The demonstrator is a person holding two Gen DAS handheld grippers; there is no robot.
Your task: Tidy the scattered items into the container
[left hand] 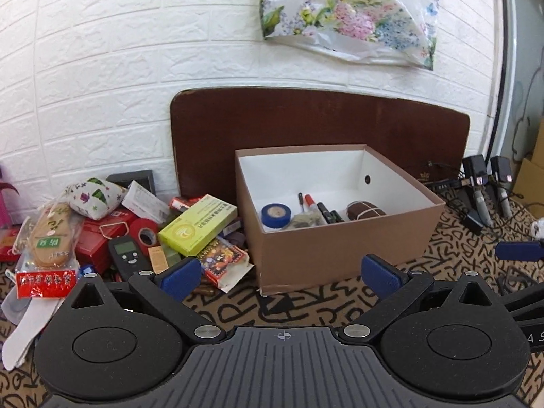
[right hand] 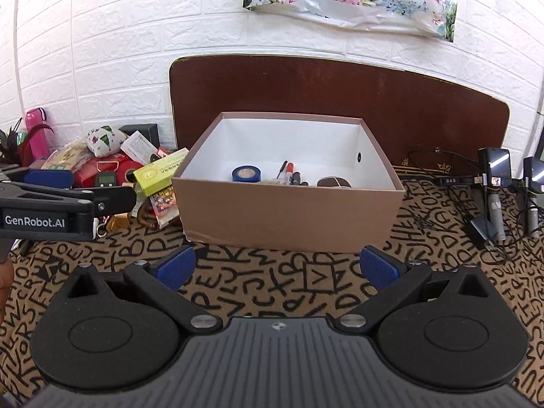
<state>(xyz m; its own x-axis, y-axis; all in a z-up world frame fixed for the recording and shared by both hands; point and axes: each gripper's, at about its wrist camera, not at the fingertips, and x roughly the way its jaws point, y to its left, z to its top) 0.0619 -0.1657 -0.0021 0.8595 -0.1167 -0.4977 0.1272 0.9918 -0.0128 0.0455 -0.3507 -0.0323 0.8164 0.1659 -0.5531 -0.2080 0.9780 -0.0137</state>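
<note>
Main risk from here: the pile (left hand: 142, 234) of loose stuff left of the box (left hand: 340, 248) is stacked and overlapping, so if I go for the yellow-green carton (left hand: 199, 226) it could drag the card pack (left hand: 222, 256) or the red tape roll (left hand: 145, 233) with it, or slide off because it lies tilted on other things. The flat packets at the far left, like the insole pack (left hand: 51, 238), look thin and slippery, easy to pinch badly. Second risk: my two grippers are near each other, the left one's arm shows at the left edge of the right wrist view, so reaching for the same pile could make them bump. The box wall is also tall, so a low carry could clip the near rim. Jaws: my left gripper (left hand: 285, 273) is spread fully wide, nothing between the pads (left hand: 180, 277), hanging above the patterned mat (left hand: 306, 309) in front of the box's near left corner. My right gripper (right hand: 277, 267) is wide apart too, empty, over the mat in front of the box. Box sits mid-scene against the brown board (left hand: 323, 119); it already holds a blue tape roll (left hand: 276, 215), markers (left hand: 319, 205) and a brown bundle (left hand: 365, 210).
</note>
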